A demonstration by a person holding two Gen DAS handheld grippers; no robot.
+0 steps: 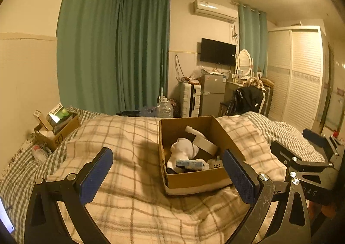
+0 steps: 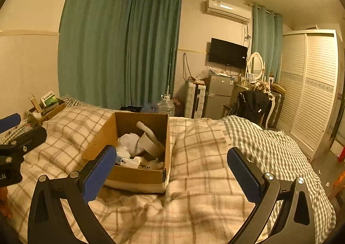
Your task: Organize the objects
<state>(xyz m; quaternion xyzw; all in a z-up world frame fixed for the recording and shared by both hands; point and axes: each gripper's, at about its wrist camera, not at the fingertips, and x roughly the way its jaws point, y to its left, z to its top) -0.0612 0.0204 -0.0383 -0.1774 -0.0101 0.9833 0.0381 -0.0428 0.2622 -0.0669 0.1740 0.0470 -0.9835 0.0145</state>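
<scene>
An open cardboard box [image 1: 194, 179] sits on the plaid blanket of the bed; it also shows in the right wrist view [image 2: 138, 176]. Inside lie a white sock [image 1: 183, 149], white paper pieces [image 1: 204, 143] and a blue-and-white packet [image 1: 189, 164]. My left gripper [image 1: 168, 176] is open and empty, held above the blanket with its right pad at the box's near right corner. My right gripper [image 2: 170, 173] is open and empty, its left pad over the box's near left wall. Each gripper shows at the edge of the other's view.
A second cardboard box [image 1: 58, 129] with packages stands at the bed's far left by the wall, a plastic bottle [image 1: 39, 154] beside it. Beyond the bed stand a water jug [image 1: 165, 108], suitcase [image 1: 190, 99], small fridge [image 1: 212, 92], chair with black jacket [image 1: 248, 99] and wardrobe [image 1: 297, 75].
</scene>
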